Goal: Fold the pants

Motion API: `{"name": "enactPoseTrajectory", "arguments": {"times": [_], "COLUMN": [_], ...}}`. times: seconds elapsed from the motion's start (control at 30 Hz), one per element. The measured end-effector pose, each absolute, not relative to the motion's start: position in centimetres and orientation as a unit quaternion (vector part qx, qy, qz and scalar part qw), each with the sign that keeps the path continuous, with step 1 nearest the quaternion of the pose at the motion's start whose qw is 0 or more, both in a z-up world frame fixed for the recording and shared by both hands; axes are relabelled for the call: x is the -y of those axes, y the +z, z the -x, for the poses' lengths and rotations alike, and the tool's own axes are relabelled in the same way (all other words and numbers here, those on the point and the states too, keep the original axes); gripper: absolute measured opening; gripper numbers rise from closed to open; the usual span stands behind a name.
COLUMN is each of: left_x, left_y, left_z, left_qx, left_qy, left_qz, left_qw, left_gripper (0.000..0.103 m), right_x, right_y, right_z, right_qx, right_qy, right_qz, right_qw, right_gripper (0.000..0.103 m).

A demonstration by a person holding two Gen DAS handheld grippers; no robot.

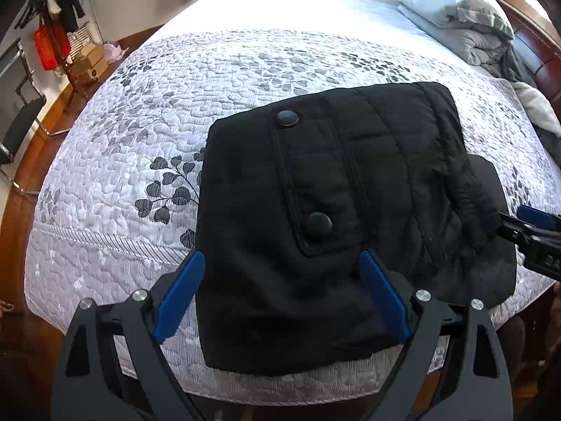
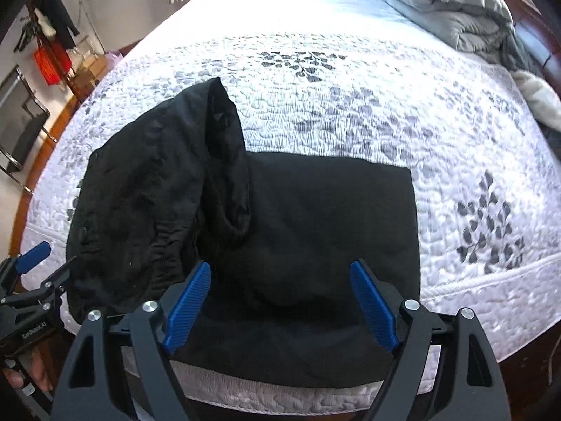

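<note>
Your folded black fabric pants (image 1: 336, 210) lie on the white quilted bedspread with grey leaf print (image 1: 140, 161), at the near edge of the bed. A flap with two round black buttons (image 1: 318, 222) faces up. Your left gripper (image 1: 282, 294) hangs over the near part of the pants, blue pads spread wide, gripping nothing. Your right gripper (image 2: 280, 301) is likewise spread apart above the cloth, empty.

Both grippers up and spread wide!

The left gripper (image 1: 282, 263) tilts steeply down, blue pads (image 1: 180, 293) far apart, gripping nothing. The right gripper (image 2: 280, 273) matches it, jaws gaping and empty, and fingers (image 2: 38, 370) curl round the left handle.
</note>
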State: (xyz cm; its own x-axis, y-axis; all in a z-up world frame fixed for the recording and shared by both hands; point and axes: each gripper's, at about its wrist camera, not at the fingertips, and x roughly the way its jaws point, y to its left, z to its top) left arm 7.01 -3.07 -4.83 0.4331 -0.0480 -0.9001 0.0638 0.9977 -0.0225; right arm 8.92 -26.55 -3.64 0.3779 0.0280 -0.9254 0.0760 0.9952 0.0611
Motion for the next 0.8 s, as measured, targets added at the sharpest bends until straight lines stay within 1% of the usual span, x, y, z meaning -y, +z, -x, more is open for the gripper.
{"name": "enactPoseTrajectory", "arguments": {"times": [0.13,0.27,0.4,0.53,0.8], "left_x": [2.3,0.9,-0.3,-0.6,-0.7], "left_y": [-5.0,-5.7,-6.0,-6.4,-7.0], "left_z": [-7.4,-7.8,-7.6,-7.6,-7.8], "left_qx": [-0.531,-0.540,-0.547,-0.552,-0.559], "left_qy": [-0.023,-0.012,-0.012,-0.010,-0.017], "left_qz": [-0.009,0.006,0.037,0.035,0.040], "left_qw": [0.847,0.842,0.836,0.833,0.828], "left_gripper": [0.089,0.089,0.089,0.089,0.090], "right_x": [27.0,27.5,27.1,26.3,24.7], "right_y": [-2.0,-1.6,-3.6,-5.5,-7.6], "right_z": [-8.6,-9.1,-11.4,-13.0,-14.5], "right_qx": [-0.542,-0.534,-0.554,-0.575,-0.596], "right_qy": [-0.012,0.009,0.017,0.020,0.067], "right_qz": [-0.053,-0.083,-0.099,-0.097,-0.117], "right_qw": [0.839,0.841,0.827,0.812,0.791], "right_gripper": [0.083,0.091,0.091,0.091,0.093]}}
